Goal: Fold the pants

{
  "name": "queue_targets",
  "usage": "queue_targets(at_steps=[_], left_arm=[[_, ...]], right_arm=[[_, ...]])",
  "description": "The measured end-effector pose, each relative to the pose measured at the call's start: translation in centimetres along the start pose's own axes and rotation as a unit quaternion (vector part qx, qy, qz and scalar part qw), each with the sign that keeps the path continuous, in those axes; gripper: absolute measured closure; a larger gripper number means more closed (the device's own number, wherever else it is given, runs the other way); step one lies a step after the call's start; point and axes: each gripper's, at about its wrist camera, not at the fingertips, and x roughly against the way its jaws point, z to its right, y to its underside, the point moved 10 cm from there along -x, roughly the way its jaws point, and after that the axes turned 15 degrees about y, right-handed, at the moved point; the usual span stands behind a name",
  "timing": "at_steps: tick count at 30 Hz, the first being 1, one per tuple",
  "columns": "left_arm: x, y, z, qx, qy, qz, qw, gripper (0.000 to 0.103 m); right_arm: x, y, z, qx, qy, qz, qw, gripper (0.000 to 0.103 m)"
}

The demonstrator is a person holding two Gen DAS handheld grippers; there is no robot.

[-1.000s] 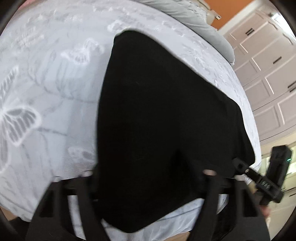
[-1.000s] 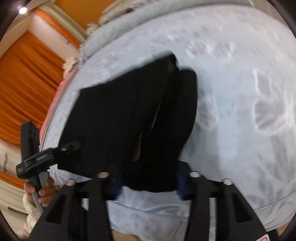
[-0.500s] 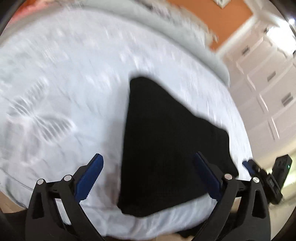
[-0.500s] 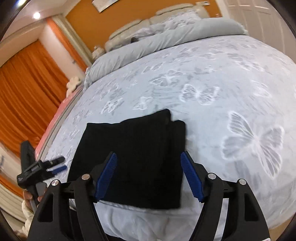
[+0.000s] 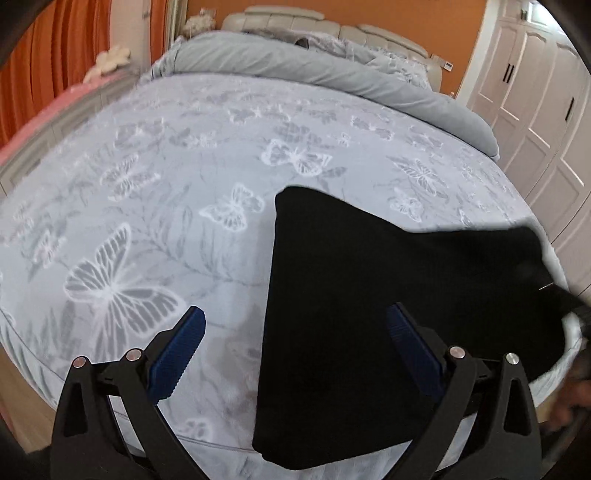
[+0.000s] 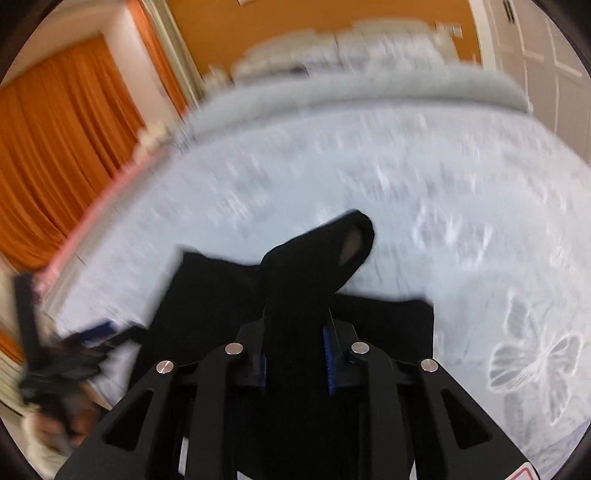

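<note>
The black pants (image 5: pixel 369 295) lie folded on the butterfly-print bed sheet (image 5: pixel 166 184) near the bed's front edge. My left gripper (image 5: pixel 295 343) is open and empty above the pants' near left edge. In the blurred right wrist view, my right gripper (image 6: pixel 295 354) is shut on a fold of the black pants (image 6: pixel 314 266), and the fabric rises in a hump between the fingers. The right gripper also shows at the far right of the left wrist view (image 5: pixel 561 295), at the pants' right corner.
A grey duvet (image 5: pixel 314 70) and a padded headboard (image 5: pixel 314 26) lie at the far end of the bed. White wardrobe doors (image 5: pixel 535 110) stand on the right. Orange curtains (image 6: pixel 55 155) hang on the left. The left gripper shows at the lower left in the right wrist view (image 6: pixel 81 339).
My left gripper let go of the pants, opened and drew back. My right gripper opened half a second ago and has now shut on a fold of the pants again.
</note>
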Motion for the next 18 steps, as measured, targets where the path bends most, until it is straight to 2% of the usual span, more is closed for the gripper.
queue_targets(at_steps=[2, 3, 4, 5, 6, 7, 10, 11, 12, 14, 17, 18], left_arm=[[-0.1, -0.1, 0.3, -0.014, -0.01, 0.002, 0.9999, 0.007], [-0.4, 0.0, 0.2, -0.018, -0.016, -0.002, 0.9997, 0.006], [-1.0, 0.3, 0.1, -0.022, -0.02, -0.013, 0.9995, 0.007], [-1.5, 0.6, -0.1, -0.021, -0.023, -0.025, 0.9992, 0.006], [-1.9, 0.9, -0.1, -0.02, -0.024, -0.033, 0.999, 0.007], [-2.3, 1.2, -0.2, -0.018, -0.024, -0.043, 0.9986, 0.006], [-2.0, 1.3, -0.3, -0.018, -0.028, -0.038, 0.9987, 0.006], [-1.9, 1.2, -0.2, -0.017, -0.027, -0.035, 0.9989, 0.006], [-1.8, 1.2, -0.1, -0.017, -0.026, -0.033, 0.999, 0.006], [-1.9, 1.3, 0.3, -0.019, -0.023, -0.034, 0.999, 0.006], [-2.6, 1.5, 0.9, -0.028, -0.028, -0.043, 0.9983, 0.006], [-2.8, 1.6, 1.0, -0.03, -0.029, -0.046, 0.9981, 0.006]], right_arm=[[-0.1, 0.1, 1.4, 0.003, 0.028, 0.009, 1.0, 0.082], [-2.3, 1.9, 3.1, 0.0, 0.055, -0.027, 0.998, 0.079], [-5.6, 4.7, 4.7, -0.001, 0.076, -0.096, 0.992, 0.077], [-7.6, 6.7, 5.8, -0.024, 0.072, -0.14, 0.987, 0.072], [-6.7, 6.0, 6.2, -0.065, 0.052, -0.116, 0.99, 0.072], [-5.8, 5.3, 6.2, -0.073, 0.046, -0.109, 0.99, 0.072], [-0.7, 1.5, 6.9, -0.065, 0.07, 0.003, 0.995, 0.07], [0.5, 0.6, 6.2, -0.058, 0.054, 0.015, 0.997, 0.076], [0.9, 0.3, 5.3, -0.056, 0.033, 0.01, 0.998, 0.091], [0.8, 0.0, 2.6, -0.04, -0.017, -0.013, 0.999, 0.101], [-3.5, 0.6, -2.2, 0.036, -0.033, -0.08, 0.996, 0.102], [-4.9, 1.3, -2.7, 0.048, -0.031, -0.102, 0.993, 0.102]])
